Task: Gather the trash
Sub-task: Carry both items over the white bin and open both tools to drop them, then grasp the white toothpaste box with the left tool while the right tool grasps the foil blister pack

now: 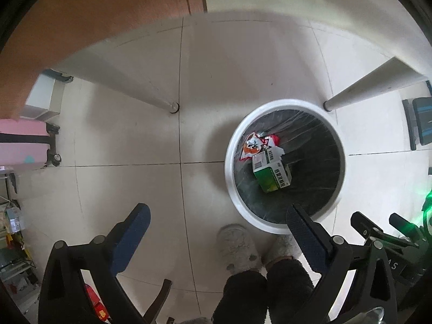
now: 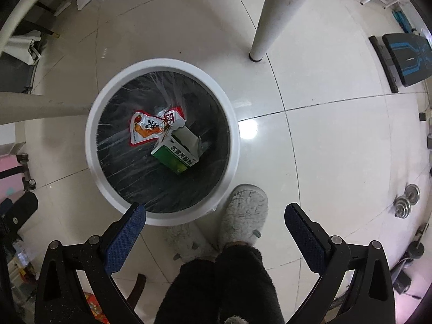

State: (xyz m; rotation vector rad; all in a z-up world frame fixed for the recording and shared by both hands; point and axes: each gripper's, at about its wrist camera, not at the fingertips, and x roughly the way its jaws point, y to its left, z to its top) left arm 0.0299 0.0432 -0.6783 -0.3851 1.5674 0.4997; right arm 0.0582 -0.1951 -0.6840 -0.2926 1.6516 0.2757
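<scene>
Green box (image 2: 175, 154) inside white bin (image 2: 93, 145), beyond both grippers' spread, empty jaws.

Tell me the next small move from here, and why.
Probably lift both grippers away from the trash bin and turn to look for more litter. The left gripper and right gripper are open and hold nothing, and the green box and red snack wrapper already lie inside the bin's liner.

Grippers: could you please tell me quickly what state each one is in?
Left gripper: open, holding nothing.
Right gripper: open, holding nothing.
</scene>
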